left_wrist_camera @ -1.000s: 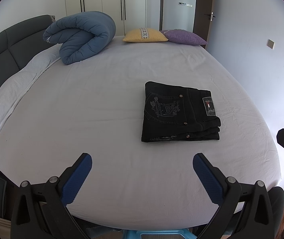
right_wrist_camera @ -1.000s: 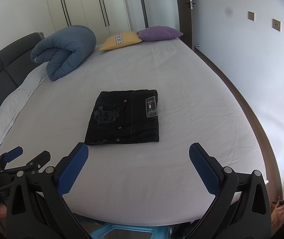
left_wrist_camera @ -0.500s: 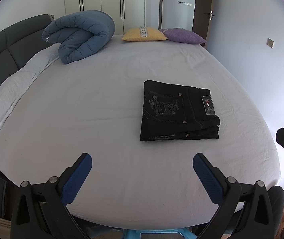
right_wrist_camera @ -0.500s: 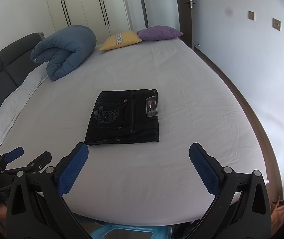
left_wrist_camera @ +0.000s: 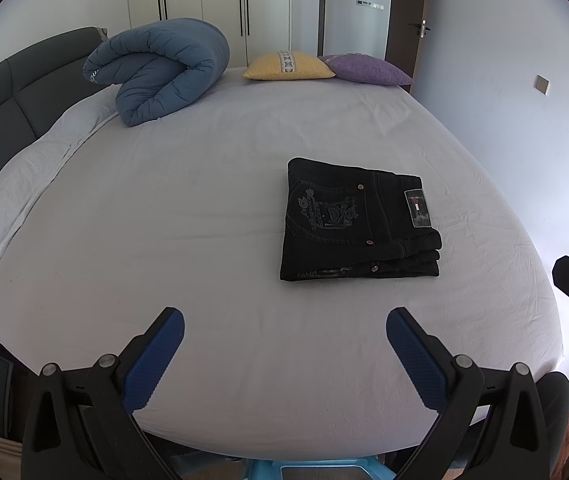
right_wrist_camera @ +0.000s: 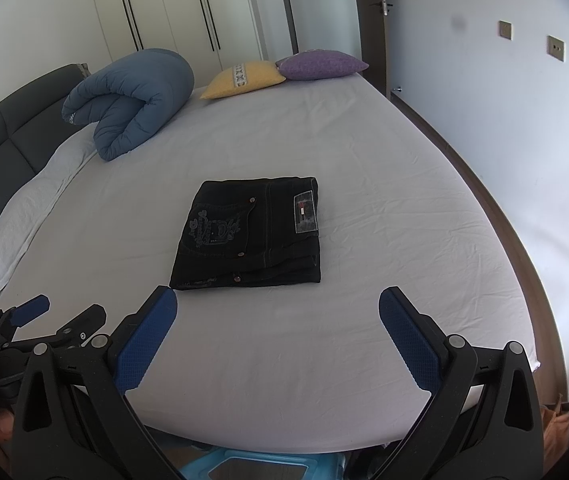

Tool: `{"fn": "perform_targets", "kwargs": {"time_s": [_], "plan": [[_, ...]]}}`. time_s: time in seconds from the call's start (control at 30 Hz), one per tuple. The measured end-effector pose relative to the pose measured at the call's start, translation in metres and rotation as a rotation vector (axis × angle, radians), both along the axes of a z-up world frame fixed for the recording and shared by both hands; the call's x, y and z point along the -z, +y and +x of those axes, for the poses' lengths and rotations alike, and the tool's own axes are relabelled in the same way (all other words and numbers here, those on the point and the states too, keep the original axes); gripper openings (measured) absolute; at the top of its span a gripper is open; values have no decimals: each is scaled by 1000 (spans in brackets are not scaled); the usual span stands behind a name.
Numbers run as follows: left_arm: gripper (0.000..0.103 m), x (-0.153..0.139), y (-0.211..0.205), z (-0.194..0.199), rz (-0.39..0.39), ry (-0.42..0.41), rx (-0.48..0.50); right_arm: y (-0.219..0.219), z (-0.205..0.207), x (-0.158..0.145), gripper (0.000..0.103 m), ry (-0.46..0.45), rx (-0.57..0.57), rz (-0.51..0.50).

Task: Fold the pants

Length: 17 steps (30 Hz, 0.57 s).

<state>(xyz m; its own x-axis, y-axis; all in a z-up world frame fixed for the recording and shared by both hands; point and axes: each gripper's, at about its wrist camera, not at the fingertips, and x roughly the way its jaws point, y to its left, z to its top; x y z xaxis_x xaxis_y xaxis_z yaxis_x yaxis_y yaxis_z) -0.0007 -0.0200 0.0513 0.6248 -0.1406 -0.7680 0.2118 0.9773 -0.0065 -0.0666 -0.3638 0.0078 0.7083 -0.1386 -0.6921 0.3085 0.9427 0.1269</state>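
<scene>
Pants (left_wrist_camera: 358, 224) folded, lying flat on the bed (left_wrist_camera: 204, 220).
Nothing moved since a moment ago; left gripper (left_wrist_camera: 284, 344) and right gripper (right_wrist_camera: 276, 322) both spread wide, empty, held back. Looks finished.

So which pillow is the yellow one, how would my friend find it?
Look at the big bed with the white sheet, then at its far edge by the wardrobes. Two cushions lie there side by side, right of the rolled blue duvet. The yellow cushion is the left one, with a patterned stripe; the purple cushion is plain.
</scene>
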Motion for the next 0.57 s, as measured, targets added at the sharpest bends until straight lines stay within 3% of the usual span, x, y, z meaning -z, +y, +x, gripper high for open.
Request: {"fn": "perform_targets", "kwargs": {"time_s": [0.57], "plan": [[103,1,-5,-3,44,-26,-4,5,-5,8,103,10,1,11]]}}
